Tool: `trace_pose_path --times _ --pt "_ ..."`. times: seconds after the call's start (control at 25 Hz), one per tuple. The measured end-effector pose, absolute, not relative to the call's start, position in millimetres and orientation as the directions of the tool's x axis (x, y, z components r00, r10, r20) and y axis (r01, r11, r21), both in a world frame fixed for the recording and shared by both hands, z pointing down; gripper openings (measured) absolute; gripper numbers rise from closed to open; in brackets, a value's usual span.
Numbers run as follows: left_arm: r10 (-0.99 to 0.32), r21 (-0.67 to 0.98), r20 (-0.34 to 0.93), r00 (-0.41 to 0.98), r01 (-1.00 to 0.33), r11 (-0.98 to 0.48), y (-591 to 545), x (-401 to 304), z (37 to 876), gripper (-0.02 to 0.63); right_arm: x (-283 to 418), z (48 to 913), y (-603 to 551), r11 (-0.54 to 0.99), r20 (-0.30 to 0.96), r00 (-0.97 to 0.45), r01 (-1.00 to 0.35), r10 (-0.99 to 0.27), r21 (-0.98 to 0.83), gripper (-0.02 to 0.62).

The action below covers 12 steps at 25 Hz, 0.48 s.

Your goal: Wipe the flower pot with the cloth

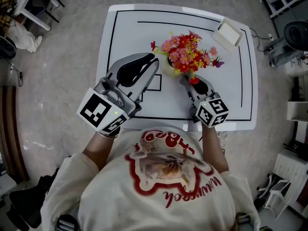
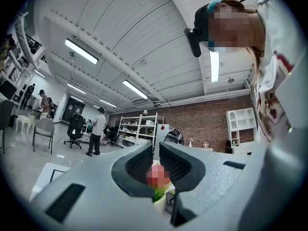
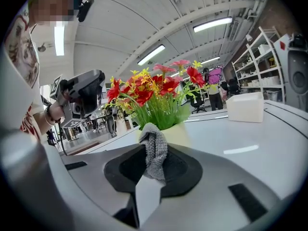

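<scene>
Pinching a grey knitted cloth [image 3: 155, 150] in its jaws, the right gripper [image 3: 154, 163] holds it by the cream flower pot [image 3: 181, 134] mid-frame on the white worktop [image 1: 231, 93] for wiping, while the left gripper [image 1: 153, 59], jaws shut and empty, hovers alongside.

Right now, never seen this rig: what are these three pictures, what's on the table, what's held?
No robot: a person holds a two-jaw gripper in each hand. The head view looks down from the person's head; the two gripper views look along each gripper's jaws. On the white black-lined table stand a cream flower pot of red, pink and yellow flowers and a small white box. The right gripper pinches a grey knitted cloth close to the pot. The left gripper is shut and empty.
</scene>
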<state>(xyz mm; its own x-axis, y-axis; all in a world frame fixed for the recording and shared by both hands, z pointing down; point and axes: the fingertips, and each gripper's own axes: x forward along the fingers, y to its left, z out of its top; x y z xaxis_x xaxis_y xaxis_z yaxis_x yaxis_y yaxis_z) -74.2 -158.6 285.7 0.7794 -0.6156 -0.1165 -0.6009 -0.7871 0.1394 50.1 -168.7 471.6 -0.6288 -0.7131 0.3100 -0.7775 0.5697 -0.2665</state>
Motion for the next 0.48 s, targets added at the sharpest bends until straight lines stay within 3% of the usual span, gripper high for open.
trace_pose_path --times 0.48 --pt "-0.617 0.155 -0.107 0.78 -0.6 -0.785 -156.7 -78.3 291.1 0.048 24.2 472.0 -163.3 0.601 0.318 -0.639 -0.768 -0.7 -0.22 0.063"
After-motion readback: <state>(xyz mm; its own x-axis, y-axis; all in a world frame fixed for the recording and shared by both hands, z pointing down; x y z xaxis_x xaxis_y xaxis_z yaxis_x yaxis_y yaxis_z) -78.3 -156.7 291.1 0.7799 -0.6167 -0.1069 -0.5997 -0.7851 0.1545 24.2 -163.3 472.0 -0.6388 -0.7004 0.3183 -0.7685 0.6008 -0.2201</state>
